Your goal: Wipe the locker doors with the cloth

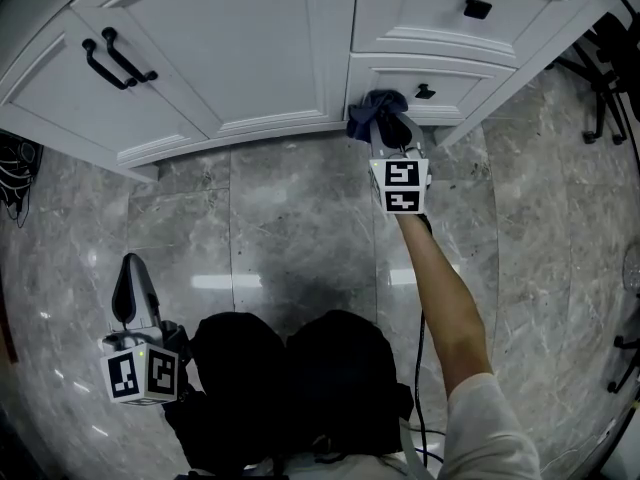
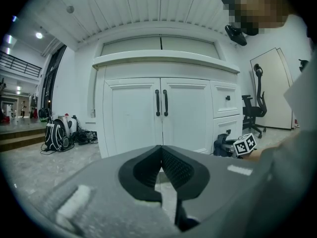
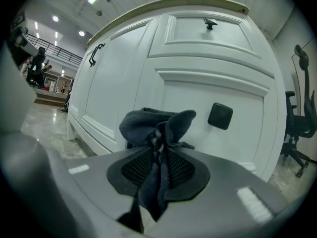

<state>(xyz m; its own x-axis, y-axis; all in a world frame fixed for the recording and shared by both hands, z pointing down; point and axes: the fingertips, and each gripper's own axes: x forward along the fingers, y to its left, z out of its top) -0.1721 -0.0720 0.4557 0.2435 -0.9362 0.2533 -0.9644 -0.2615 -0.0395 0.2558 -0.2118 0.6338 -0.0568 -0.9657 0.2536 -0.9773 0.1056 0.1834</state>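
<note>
While my right gripper (image 3: 158, 158) is clenched on the cloth (image 3: 153, 125), its bunch is at the low drawer (image 3: 247, 108), left of the knob (image 3: 220, 116) | cloth: soft, light, limp, I judge; best held at mid fold, wad forward | left gripper (image 2: 161, 168): jaws together, empty

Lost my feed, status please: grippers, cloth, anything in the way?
Right gripper shut on cloth, at the lower drawer front, contact unclear. Left gripper shut, empty, away from the cabinet. Black knob close beside the cloth.
</note>
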